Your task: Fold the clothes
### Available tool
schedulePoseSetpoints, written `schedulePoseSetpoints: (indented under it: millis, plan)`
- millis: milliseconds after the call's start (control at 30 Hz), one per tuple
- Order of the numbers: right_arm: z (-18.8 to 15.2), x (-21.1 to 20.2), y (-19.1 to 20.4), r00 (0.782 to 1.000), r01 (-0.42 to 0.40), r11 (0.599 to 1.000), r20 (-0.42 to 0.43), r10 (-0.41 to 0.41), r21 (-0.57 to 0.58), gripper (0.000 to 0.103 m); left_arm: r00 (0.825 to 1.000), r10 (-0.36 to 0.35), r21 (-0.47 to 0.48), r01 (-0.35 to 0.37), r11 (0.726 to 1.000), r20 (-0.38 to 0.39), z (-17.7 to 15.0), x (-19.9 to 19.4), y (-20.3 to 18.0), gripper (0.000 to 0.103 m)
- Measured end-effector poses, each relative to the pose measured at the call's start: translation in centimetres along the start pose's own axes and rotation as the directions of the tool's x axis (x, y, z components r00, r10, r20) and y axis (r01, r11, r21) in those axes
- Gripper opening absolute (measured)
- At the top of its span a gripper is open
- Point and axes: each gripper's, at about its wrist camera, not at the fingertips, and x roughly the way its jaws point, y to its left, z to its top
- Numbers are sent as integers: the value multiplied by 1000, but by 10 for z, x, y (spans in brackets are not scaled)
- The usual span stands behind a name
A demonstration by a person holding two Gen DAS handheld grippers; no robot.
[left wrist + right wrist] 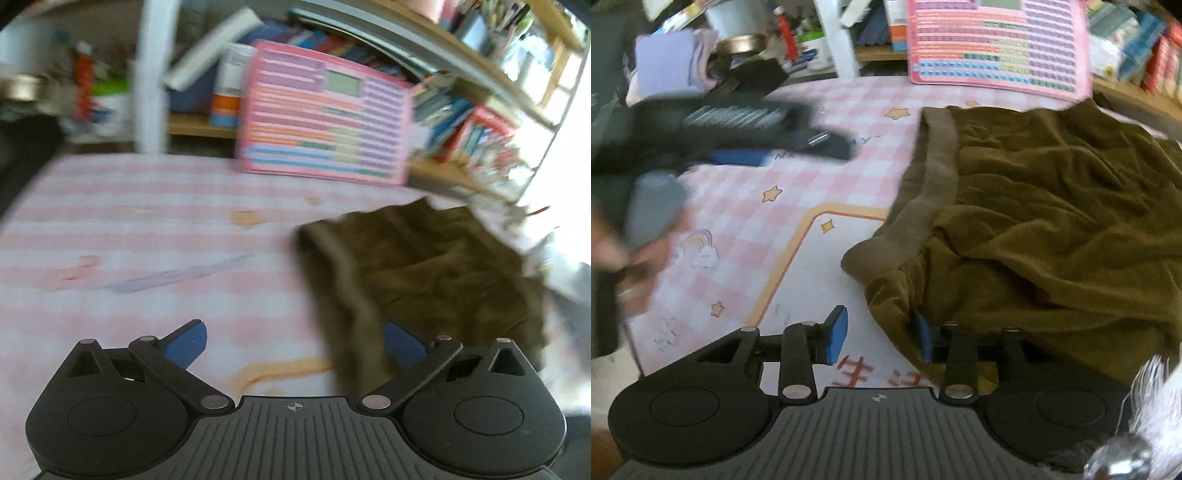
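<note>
An olive-brown garment (1034, 221) with a grey-brown waistband (934, 177) lies crumpled on the pink checked table cover (746, 206). It also shows in the left wrist view (424, 266), blurred. My right gripper (882, 334) is open; the garment's near edge hangs between its blue pads and covers part of the right one. My left gripper (295, 341) is open, its right pad half hidden behind the waistband edge. The left gripper also shows blurred in the right wrist view (746, 147), held by a hand at the left.
A pink chart board (997, 48) leans at the table's back edge before bookshelves (480, 122). Folded lilac and pink cloths (672, 66), a tin and bottles sit at the back left. The left half of the table cover (147, 236) is bare.
</note>
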Motion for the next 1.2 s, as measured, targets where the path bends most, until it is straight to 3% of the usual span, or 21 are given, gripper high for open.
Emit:
schedulePoseSetpoints:
  millis: [67, 133, 167, 300, 433, 567, 667, 800, 867, 900, 933, 1033, 1133, 1200]
  plan:
    - [-5, -10, -2, 999, 33, 999, 25, -34, 43, 38, 998, -52, -11, 51, 999, -33, 11, 26, -6, 89]
    - [-12, -25, -7, 994, 87, 991, 51, -93, 98, 38, 995, -78, -48, 75, 996, -65, 17, 45, -7, 51]
    - [-16, -32, -10, 990, 117, 985, 63, -126, 128, 38, 993, -90, -68, 84, 994, -80, 20, 55, -8, 46]
    - [-26, -46, -18, 978, 174, 961, 77, -195, 216, 38, 993, -93, -65, 88, 994, -74, 17, 72, -8, 39]
    - [-34, -57, -25, 964, 218, 929, 81, -253, 298, 38, 988, -146, -74, 141, 987, -56, 14, 72, -8, 29]
    - [-42, -67, -31, 949, 255, 894, 80, -304, 367, 38, 985, -172, -46, 172, 984, 8, 11, 62, -16, 25]
    - [-42, -68, -30, 949, 260, 896, 77, -306, 360, 38, 975, -219, -57, 221, 974, 33, 9, 56, -16, 25]
    - [-43, -71, -31, 947, 264, 894, 76, -311, 362, 38, 973, -225, -112, 217, 970, -56, 2, 71, -10, 24]
    - [-43, -71, -31, 947, 262, 894, 80, -310, 362, 38, 972, -232, -124, 225, 966, -47, 2, 69, -10, 24]
    - [-43, -71, -32, 947, 262, 894, 81, -310, 364, 38, 970, -239, -130, 232, 964, -41, 3, 66, -9, 8]
    - [-42, -71, -32, 947, 261, 892, 82, -311, 368, 38, 969, -246, -135, 239, 962, -35, 4, 62, -9, 3]
    - [-41, -69, -35, 946, 259, 888, 85, -312, 381, 38, 960, -279, -189, 277, 942, 17, 9, 37, 0, 2]
    - [-40, -74, -38, 941, 262, 880, 98, -324, 395, 38, 984, -172, -187, 179, 966, 49, 3, 9, 35, 2]
    - [-41, -79, -41, 936, 264, 874, 111, -334, 409, 38, 998, -69, -223, 68, 972, 3, -4, 9, 71, 2]
